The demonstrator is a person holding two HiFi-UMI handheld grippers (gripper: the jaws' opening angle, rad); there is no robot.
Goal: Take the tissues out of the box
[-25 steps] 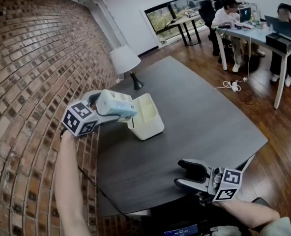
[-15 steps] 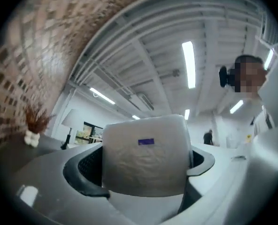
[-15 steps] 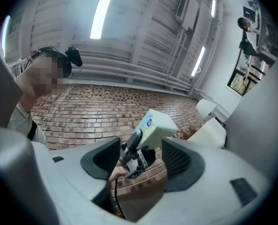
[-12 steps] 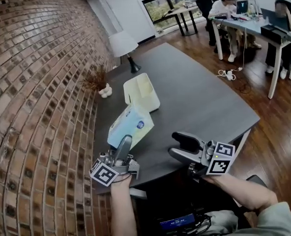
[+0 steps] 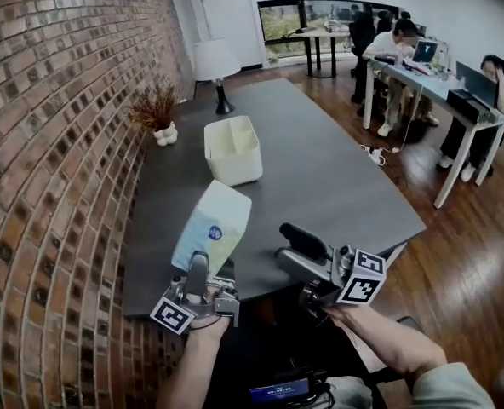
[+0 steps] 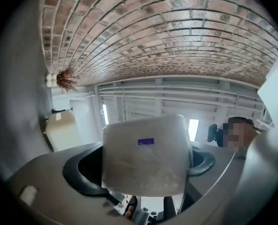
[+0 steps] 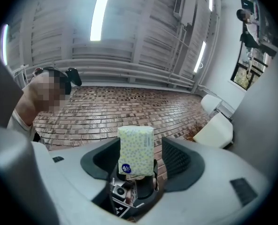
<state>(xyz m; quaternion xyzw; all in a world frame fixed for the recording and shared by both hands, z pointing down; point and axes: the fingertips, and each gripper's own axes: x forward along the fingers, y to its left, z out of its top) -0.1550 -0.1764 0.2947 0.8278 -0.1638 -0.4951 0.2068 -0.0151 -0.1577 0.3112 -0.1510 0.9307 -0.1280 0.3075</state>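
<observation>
Holding the pack of tissues (image 5: 213,228) by its bottom end, the left tool (image 5: 201,262) has both jaws shut on it. The pack stands up tall over the near edge of the dark bench (image 5: 329,186). In the left gripper view the pack fills the gap between the jaws from side to side. The pack is out of the cream box (image 5: 235,167), which sits well apart, farther along the bench, with its top open. I can see nothing inside the box from here. The right tool (image 5: 284,244) is wide open and holds nothing. It hangs near the pack, on its right side, and in the right gripper view the pack shows in line with the gap but not touching either jaw. I think the pack is light and soft, so it will squash if pinched hard. Its shiny wrap looks smooth, so it could slip. Held only at one end, it may tip or bend over. A good place to take hold is across the two wide flat sides, near the middle, with a gentle squeeze. A white lamp (image 5: 215,61) and a dry plant (image 5: 156,109) stand at the far end by the brick wall (image 5: 56,126).
</observation>
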